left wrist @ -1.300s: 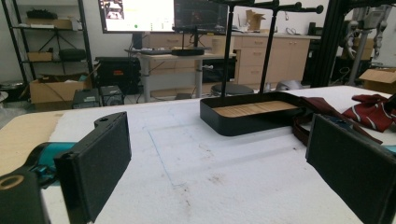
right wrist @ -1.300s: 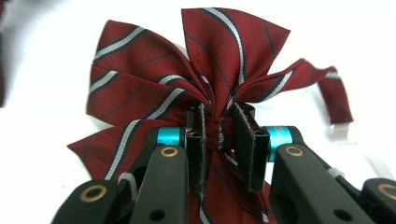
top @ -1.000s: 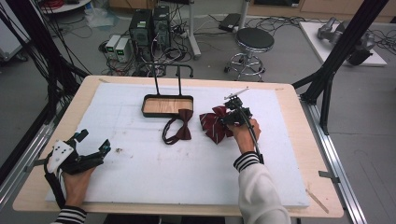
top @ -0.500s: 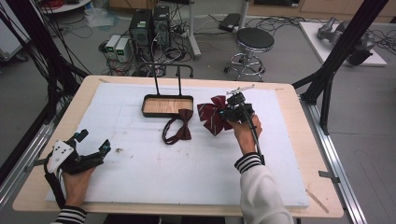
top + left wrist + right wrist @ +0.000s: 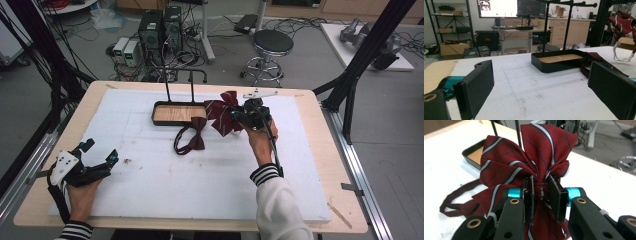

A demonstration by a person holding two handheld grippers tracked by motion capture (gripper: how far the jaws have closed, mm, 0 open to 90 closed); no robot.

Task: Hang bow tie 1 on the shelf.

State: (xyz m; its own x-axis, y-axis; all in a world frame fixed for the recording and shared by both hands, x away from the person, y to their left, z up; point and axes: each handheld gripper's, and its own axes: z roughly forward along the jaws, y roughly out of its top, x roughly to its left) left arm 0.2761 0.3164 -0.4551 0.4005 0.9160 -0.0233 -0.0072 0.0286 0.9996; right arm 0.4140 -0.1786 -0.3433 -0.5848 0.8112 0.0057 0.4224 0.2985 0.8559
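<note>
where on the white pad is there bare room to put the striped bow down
Bare: the wide stretch between the left gripper and the plain bow tie, and the pad's near edge. Crowded: around the black tray, where the right gripper holds the striped bow.

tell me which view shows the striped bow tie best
The right gripper view: the striped bow tie sits close up, its knot pinched in the right claw, stripes sharp. The high view shows it small beside the tray. The left gripper view catches just part of it at the top right edge.

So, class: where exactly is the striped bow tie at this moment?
In the high view, the striped bow tie is clamped at its knot in the right gripper, just right of the black stand tray.
</note>
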